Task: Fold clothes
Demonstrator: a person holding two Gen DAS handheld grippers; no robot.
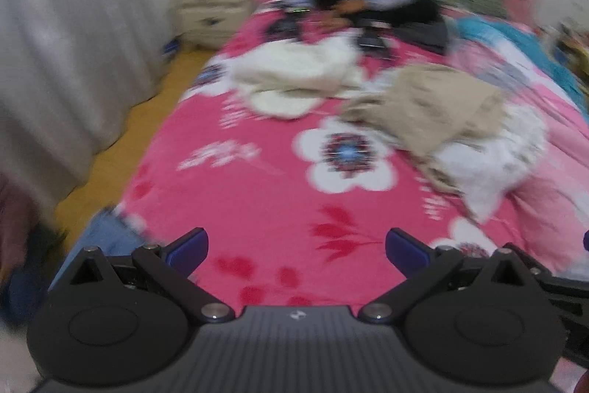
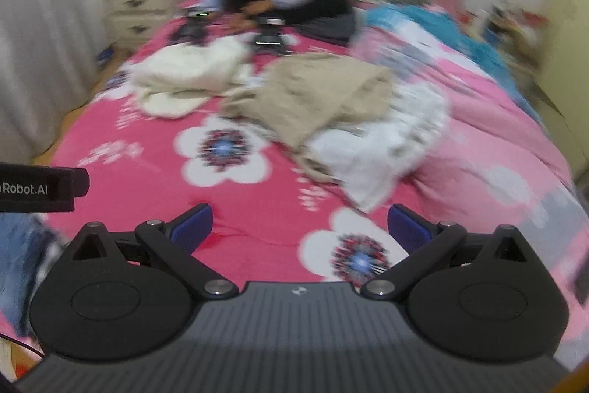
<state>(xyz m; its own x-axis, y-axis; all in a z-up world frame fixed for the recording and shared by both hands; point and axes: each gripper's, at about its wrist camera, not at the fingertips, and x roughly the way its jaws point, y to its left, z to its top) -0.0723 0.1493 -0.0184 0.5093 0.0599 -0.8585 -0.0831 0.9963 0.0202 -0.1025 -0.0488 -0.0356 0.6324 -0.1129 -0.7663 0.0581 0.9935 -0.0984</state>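
A crumpled beige garment [image 2: 313, 94] lies in a loose heap at the centre of the frame on the pink flowered bed [image 2: 147, 179], overlapping a rumpled white garment [image 2: 371, 153] to its lower right, with a cream one [image 2: 187, 72] bunched to its left. The left gripper [image 1: 296, 250] and right gripper [image 2: 300, 227] both hang spread and empty above the near bed. Everything is motion-blurred.

The left gripper [image 1: 296, 251] gapes empty at the frame's bottom, above a pink flowered bedspread [image 1: 235, 194]. A crumpled beige garment [image 1: 427, 105] lies right of centre, a cream one [image 1: 294, 72] beside it.
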